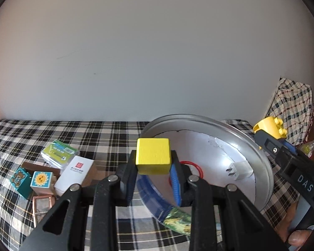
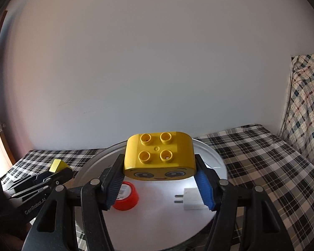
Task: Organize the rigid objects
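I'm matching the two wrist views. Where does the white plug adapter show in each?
Left wrist: white plug adapter right of centre, inside the round tray.
Right wrist: adapter low, right of centre, beside the right blue pad.
Shared landmark: the tray's silver rim.

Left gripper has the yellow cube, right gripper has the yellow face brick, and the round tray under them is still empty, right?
Not empty. The round tray already holds a red tape roll and a white plug adapter, as the right wrist view shows. The left gripper does hold the yellow cube, the right gripper the yellow face brick.
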### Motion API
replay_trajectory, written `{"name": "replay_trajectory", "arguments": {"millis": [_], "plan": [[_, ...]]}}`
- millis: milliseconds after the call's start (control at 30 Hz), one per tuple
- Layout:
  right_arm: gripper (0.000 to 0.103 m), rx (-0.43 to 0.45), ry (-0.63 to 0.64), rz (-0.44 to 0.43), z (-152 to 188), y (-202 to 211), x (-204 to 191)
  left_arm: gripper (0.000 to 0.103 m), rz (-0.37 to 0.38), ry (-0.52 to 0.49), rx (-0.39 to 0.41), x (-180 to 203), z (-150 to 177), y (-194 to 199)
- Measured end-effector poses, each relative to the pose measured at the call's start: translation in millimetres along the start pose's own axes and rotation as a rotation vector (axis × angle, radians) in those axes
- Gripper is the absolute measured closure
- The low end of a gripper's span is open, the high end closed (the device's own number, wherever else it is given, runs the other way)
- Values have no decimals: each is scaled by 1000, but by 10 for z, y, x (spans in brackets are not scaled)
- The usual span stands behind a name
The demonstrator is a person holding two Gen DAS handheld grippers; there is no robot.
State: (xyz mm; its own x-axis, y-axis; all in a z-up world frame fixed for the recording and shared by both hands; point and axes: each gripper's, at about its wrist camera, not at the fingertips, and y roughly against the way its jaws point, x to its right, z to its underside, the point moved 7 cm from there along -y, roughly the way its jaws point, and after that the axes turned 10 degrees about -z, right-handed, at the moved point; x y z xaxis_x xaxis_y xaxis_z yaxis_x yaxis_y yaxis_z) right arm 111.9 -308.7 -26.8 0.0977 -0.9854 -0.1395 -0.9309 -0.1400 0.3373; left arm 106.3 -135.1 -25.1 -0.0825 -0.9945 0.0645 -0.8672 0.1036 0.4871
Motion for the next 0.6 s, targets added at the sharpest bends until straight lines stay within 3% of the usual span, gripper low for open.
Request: {"name": "replay_trajectory", "arguments": {"millis": [600], "plan": [[38, -1, 13, 86, -93, 71, 290, 75, 35, -50, -1, 433, -30, -79]]}}
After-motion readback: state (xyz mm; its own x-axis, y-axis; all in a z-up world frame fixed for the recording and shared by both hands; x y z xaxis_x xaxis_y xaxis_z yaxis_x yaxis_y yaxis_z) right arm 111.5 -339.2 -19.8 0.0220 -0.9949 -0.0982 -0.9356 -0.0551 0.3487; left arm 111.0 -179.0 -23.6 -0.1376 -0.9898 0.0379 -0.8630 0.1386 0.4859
